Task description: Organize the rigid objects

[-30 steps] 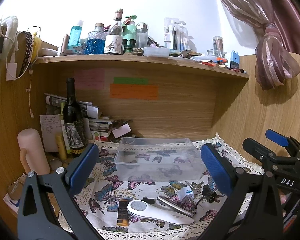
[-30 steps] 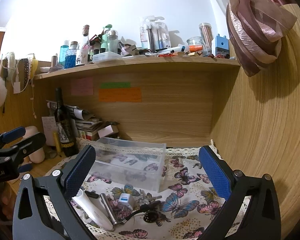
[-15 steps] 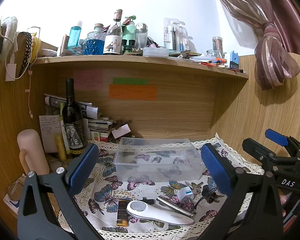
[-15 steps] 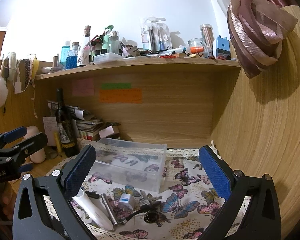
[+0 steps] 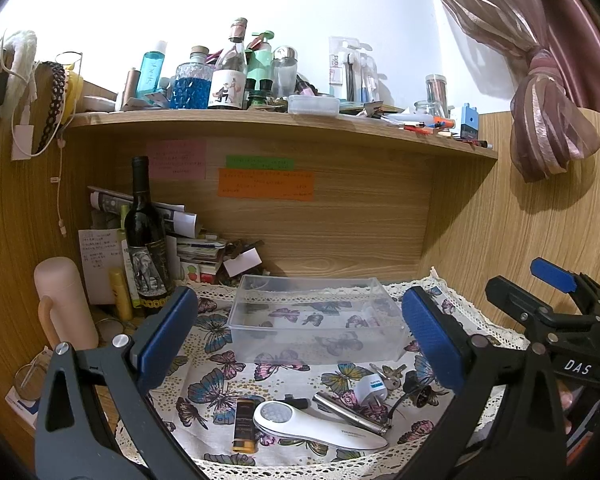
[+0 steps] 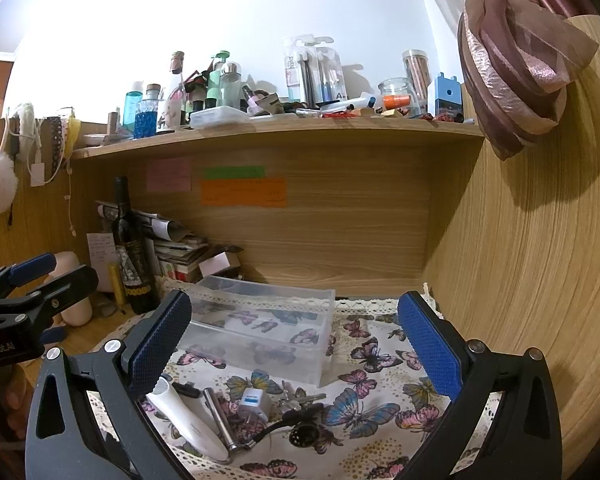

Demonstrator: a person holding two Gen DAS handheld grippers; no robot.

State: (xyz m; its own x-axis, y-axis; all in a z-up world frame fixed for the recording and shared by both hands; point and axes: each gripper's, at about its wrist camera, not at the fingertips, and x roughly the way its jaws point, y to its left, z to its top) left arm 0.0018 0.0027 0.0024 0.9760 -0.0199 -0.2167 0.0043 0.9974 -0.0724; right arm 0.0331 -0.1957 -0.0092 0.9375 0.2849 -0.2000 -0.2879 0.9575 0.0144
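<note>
I held my left gripper (image 5: 300,344) and right gripper (image 6: 294,344) wide apart, gripping nothing, above the white massager (image 5: 320,426) lying near the clear box (image 5: 316,320).

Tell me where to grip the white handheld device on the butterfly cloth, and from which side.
Grip the white handheld device across its narrow tapered handle, not the wide round head. It lies flat, handle pointing right, so come from above with the left tongs, open, spanning its width. The metal tube lies close behind, so keep clear.
</note>
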